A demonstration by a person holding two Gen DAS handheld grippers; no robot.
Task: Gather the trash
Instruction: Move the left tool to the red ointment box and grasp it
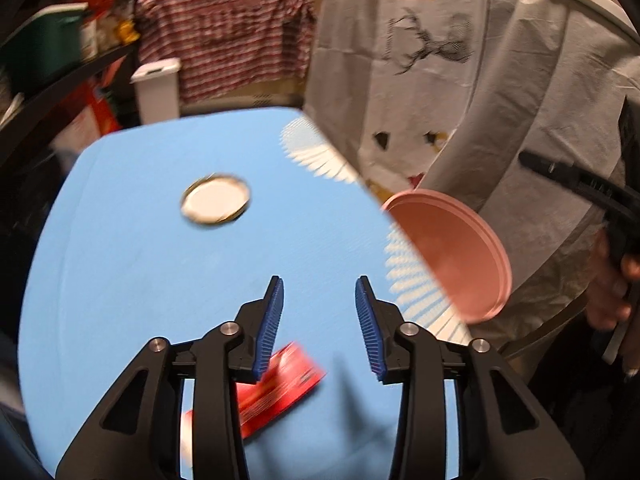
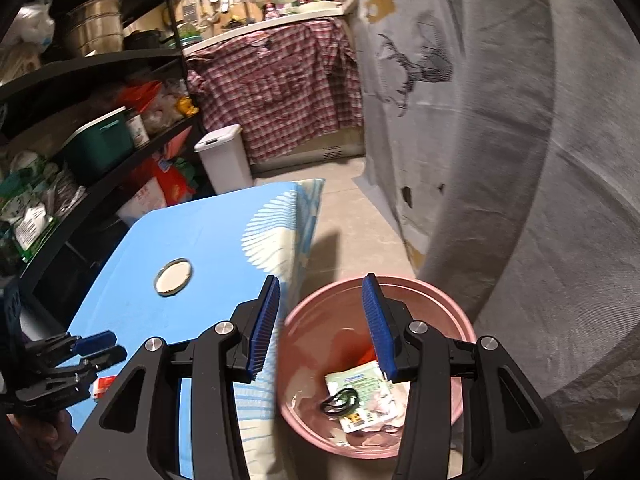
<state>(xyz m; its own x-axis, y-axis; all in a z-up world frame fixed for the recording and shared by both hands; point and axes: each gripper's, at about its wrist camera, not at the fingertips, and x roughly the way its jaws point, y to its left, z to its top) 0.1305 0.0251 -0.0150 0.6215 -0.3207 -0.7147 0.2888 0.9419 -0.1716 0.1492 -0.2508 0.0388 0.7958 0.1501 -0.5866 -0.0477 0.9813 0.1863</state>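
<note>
Low table under a bright blue cloth (image 1: 160, 280) with a white fan-pattern border along its right edge. Pale tiled floor (image 2: 352, 216) beside it. Black shelving (image 2: 100, 60) crammed with pots, tubs and packets on the left; a red-and-white checked shirt (image 2: 276, 92) draped over a counter at the back; a grey sheet printed with a stag (image 2: 420, 64) hanging on the right; one small white lidded bin (image 2: 224, 156) on the floor by the shelves.

On the cloth: one round metal jar lid (image 1: 216, 199), white inside, lying alone; one red printed wrapper (image 1: 280, 388), blurred, just below the left gripper (image 1: 319, 320). Its blue ribbed pads stand apart, nothing between them.

Round pink plastic basin (image 2: 460, 320) on the floor just beside the table's right edge. The left view catches only its rim. The right view looks into it: one pale green-printed packet (image 2: 360, 396), one black loop lying on that packet, something orange further in, unclear. Right gripper (image 2: 320, 328) hangs over the basin, pads apart, empty.
</note>
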